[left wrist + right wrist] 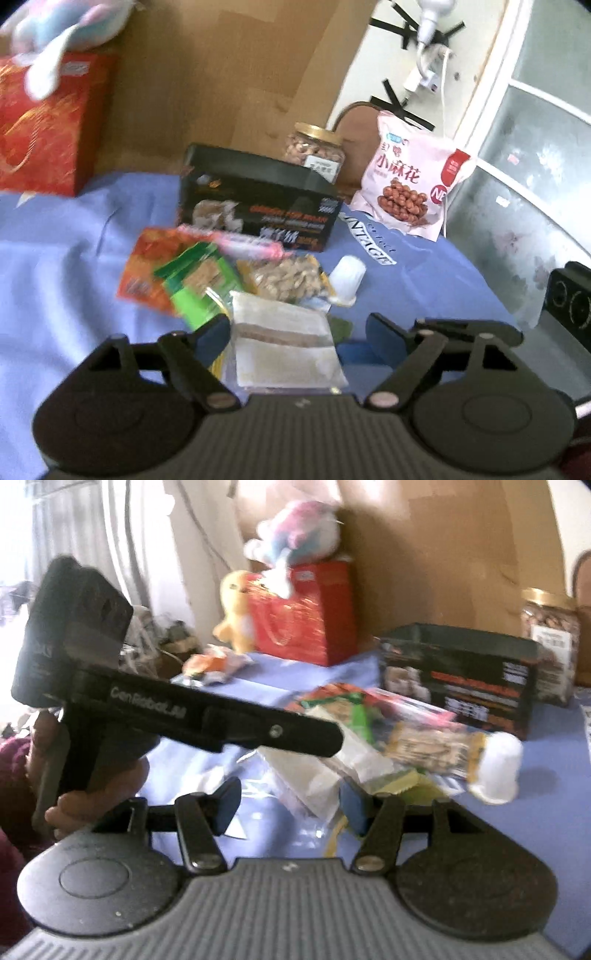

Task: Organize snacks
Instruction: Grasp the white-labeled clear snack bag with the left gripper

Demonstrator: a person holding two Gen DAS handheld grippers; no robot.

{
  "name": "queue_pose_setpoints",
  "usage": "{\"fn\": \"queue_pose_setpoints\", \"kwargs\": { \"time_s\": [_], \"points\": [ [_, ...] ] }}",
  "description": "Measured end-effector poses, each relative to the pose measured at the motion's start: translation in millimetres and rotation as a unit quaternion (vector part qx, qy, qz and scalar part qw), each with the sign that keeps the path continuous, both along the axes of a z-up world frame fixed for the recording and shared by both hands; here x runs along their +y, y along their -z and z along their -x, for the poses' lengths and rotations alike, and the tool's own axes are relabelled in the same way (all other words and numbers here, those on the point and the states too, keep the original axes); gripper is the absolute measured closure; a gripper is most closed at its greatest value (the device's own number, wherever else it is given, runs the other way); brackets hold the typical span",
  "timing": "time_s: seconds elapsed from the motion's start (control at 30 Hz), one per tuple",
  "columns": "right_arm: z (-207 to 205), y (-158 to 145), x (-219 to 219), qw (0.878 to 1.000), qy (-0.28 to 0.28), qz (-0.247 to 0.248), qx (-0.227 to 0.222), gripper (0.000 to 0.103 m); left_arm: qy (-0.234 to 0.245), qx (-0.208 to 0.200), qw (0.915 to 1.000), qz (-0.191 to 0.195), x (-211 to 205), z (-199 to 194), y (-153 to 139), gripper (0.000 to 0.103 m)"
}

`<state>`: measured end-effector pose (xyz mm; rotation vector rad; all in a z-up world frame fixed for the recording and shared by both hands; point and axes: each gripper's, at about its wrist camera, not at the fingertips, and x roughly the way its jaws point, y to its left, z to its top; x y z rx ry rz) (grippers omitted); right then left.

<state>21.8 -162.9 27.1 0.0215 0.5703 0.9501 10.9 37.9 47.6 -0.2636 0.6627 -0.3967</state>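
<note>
Your left gripper (pixel 297 328) hangs low over a blue cloth (pixel 66 280), its fingers (pixel 212 332) spread apart and pressing on nothing; a clear packet of pale layered bars (pixel 284 343) lies on the cloth between them, its near end under the gripper body. Your right gripper (pixel 288 805) also has its fingers parted around the near edge of the snack heap without closing on anything, and a hand (pixel 96 786) wrapped on the left gripper's handle shows at the left of the right wrist view.

Just beyond the clear packet sits the loose pile: a green packet (pixel 195 284) overlapping an orange packet (pixel 144 273), a pink wrapper (pixel 243 243) across the top, and a clear bag of walnut-coloured pieces (pixel 288 277). A small white cup (pixel 345 280), upside down, stands just right of the pile.

Farther back, a black carton (pixel 258 199), open at the top, stands beside the heap; its contents cannot be seen. Behind it is a gold-lidded glass jar (pixel 316 149) filled with nuts, and to its right a pink bag of twisted snacks (pixel 410 184) stands sealed and upright. A red box (pixel 48 125) sits far left with a plush toy (pixel 62 33) on top.

Bare cloth lies open to the left of the pile and to the right of the cup.
</note>
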Motion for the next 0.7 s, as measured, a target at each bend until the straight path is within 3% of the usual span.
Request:
{"fn": "queue_pose_setpoints", "kwargs": {
  "time_s": [0.17, 0.37, 0.53, 0.7],
  "points": [
    [-4, 8, 9, 1.000, 0.007, 0.003, 0.016, 0.040, -0.018, 0.018, 0.9992, 0.030, 20, 22, 16, 0.018],
    [-4, 12, -11, 0.998, 0.044, -0.011, 0.033, 0.039, -0.040, 0.025, 0.9945, 0.093, 50, 27, 23, 0.015],
    [-2, 17, -14, 0.998, 0.039, -0.003, 0.043, 0.033, -0.053, 0.045, 0.9936, 0.089, 53, 22, 32, 0.015],
    [-3, 19, -5, 0.999, 0.011, 0.010, 0.051, 0.032, -0.051, 0.040, 0.9945, 0.082, 53, 22, 32, 0.011]
  ]
}}
